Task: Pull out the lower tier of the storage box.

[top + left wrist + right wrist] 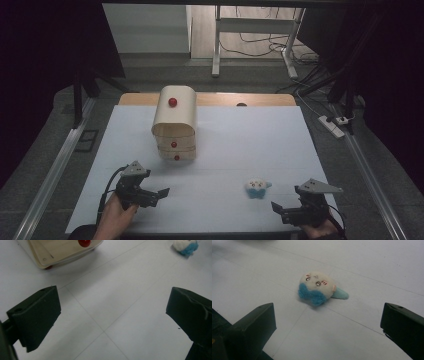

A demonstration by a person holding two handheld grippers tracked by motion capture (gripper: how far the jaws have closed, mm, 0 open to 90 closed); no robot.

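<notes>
A small wooden cabinet (174,124) with a rounded top and red knobs stands left of centre on the white table; its base (62,252) shows at the top of the left gripper view. A white and blue plush toy (257,188) (318,288) lies near the front right, and also shows at top right of the left gripper view (186,246). My left gripper (156,194) (112,315) is open near the front left, empty, in front of the cabinet. My right gripper (278,210) (328,325) is open and empty, just short of the toy.
The white table top (240,145) has a wooden strip along its far edge. Aluminium rails run down both sides. A power strip (332,125) and cables lie on the floor at the right, and a desk frame (252,30) stands behind.
</notes>
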